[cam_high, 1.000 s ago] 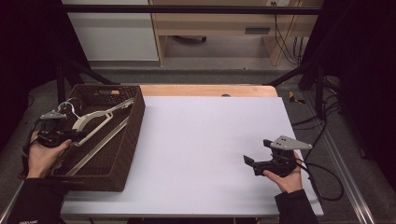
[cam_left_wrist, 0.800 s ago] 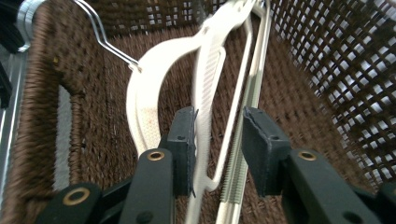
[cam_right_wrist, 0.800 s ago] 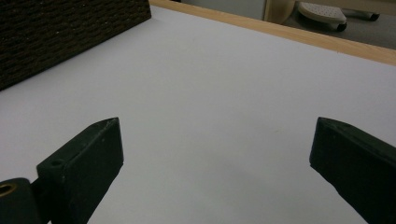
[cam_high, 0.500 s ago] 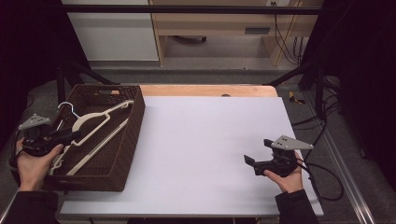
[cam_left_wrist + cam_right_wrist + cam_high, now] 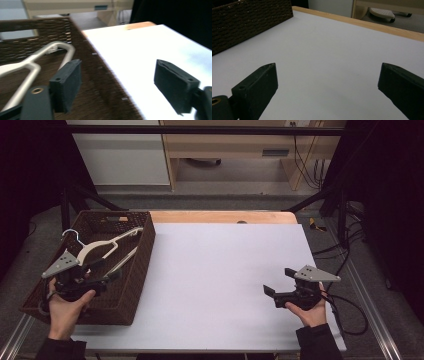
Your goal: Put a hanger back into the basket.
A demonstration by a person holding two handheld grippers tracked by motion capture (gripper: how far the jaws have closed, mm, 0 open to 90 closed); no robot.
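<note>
A cream clothes hanger (image 5: 100, 247) with a metal hook lies inside the dark wicker basket (image 5: 142, 265) at the table's left. My left gripper (image 5: 109, 269) hovers over the basket's near part, a little nearer than the hanger and apart from it. Its jaws have just been opening and stand open with nothing between them. In the left gripper view the hanger (image 5: 32, 65) lies left of the left gripper (image 5: 120, 85), and the basket (image 5: 100, 75) wall runs under the jaws. My right gripper (image 5: 279, 281) rests open and empty on the white table at the right; the right gripper (image 5: 329, 90) faces the basket (image 5: 249, 22).
The white tabletop (image 5: 225, 270) stretches between basket and right hand, with a wooden strip (image 5: 225, 216) along its far edge. Black cables (image 5: 350, 310) trail off the right side. A cabinet and shelf stand on the floor behind the table.
My left gripper has let go of the hanger, opened its jaws and drawn back toward the near side of the basket. The hanger stays in the basket. My right hand has not moved.
</note>
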